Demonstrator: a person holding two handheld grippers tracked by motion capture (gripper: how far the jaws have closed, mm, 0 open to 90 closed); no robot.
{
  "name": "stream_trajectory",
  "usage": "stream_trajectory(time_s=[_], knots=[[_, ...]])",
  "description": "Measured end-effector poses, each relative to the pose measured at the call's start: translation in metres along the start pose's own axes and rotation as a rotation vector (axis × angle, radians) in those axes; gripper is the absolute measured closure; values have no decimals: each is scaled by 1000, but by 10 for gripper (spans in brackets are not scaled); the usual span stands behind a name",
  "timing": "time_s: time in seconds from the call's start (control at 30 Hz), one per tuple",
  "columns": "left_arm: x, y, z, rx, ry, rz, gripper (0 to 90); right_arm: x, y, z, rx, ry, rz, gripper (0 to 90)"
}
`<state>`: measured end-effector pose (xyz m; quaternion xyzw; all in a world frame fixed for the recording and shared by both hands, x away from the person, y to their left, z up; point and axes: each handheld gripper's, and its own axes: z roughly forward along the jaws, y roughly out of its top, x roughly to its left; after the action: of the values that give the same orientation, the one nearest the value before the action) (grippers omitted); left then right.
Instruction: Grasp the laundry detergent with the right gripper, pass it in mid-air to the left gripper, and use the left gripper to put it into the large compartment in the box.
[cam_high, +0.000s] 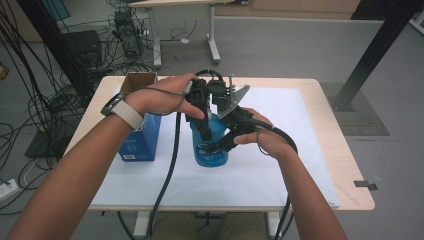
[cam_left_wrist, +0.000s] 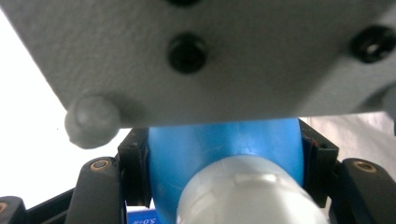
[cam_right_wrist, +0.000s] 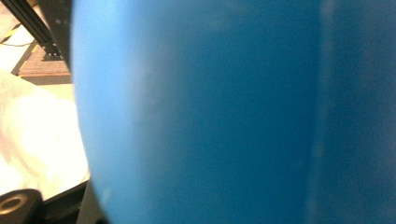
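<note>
Grippers on rounded, smooth blue bottle

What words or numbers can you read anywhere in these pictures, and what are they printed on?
"5.0": white print on the blue box, low in the left gripper view; the characters around it are cut off.
White label on the blue box in the high view: too small to read.
Pale marking on the blue bottle: blurred, unreadable.
Nothing else carries legible text.
</note>
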<state>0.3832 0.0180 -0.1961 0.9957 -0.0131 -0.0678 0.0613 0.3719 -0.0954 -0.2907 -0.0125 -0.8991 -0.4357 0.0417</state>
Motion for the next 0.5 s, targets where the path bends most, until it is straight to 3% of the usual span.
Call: stream_trajectory(time_s=[0.07,0.13,0.23,0.33,0.37,0.43,0.5], knots=[[-1,-1,0,-4,8,2,374,2,0,0,-5,14,16,435],[-1,-1,0,1,9,4,375,-1,0,0,-3,-10,-20,435],[-2,-1,0,1,10,2,375,0,1,1,-3,-8,-16,435],[-3,0,0,0,18,-2,376,3,1,0,1,8,15,435],[-3,0,-1,2,19,-1,377,1,1,0,0,-15,-14,435],[-3,1,-1,0,17,-5,377,4,1,-1,-5,7,17,435],[-4,1,-2,1,22,-6,377,2,1,-2,-4,-17,-4,435]])
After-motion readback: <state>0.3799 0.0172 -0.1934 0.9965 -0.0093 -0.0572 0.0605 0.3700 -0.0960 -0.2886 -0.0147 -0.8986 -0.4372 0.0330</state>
